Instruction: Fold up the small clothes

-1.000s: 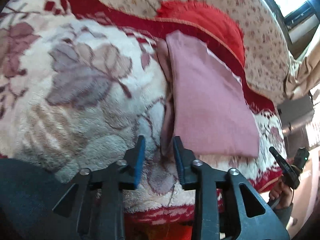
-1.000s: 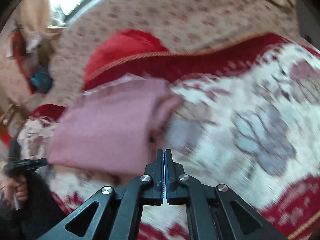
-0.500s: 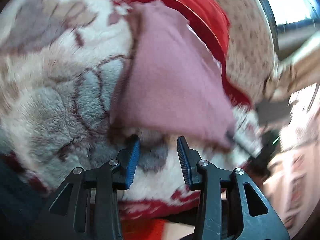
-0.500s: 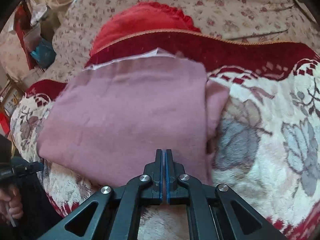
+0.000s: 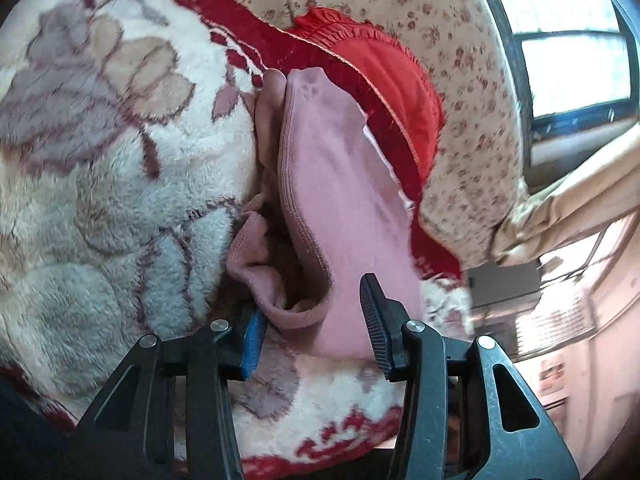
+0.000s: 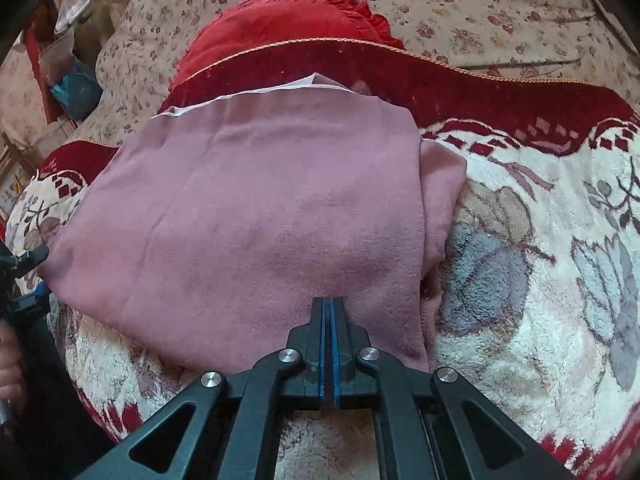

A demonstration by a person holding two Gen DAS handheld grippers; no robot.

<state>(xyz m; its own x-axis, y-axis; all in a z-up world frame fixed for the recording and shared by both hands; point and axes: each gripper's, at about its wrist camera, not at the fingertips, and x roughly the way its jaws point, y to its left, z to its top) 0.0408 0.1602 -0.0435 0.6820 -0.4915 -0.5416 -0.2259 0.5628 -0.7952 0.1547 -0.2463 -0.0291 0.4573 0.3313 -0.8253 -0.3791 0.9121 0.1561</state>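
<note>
Observed pink garment lying partly folded on fleece floral blanket, far edge just short of the blanket's red border.

Left hand-held gripper at one end of the garment: jaws part-open, just been widening, loose hem bunched between them; blue pad against the hem fold, other pad apart from the cloth. Not clamped. Right hand-held gripper: jaws closed flat together, nothing visibly pinched, tips resting over the near edge of the garment. Judged pressing or smoothing, not holding.

Step in hand, judged: tidying the loose end for the next fold. To do well: gather both layers of the bunched hem before closing, bite the cloth only and not the blanket pile beneath, keep the other end pinned so the panel does not drag, carry the end over square to the far edge. A pale strip showed at the far edge; uneven layers there wanted aligning.

Around the garment: red frilled cushion beyond it, flowered bedcover beyond that, window farther off. Nothing lay on the garment. Deep pile likely to snag the pads.
</note>
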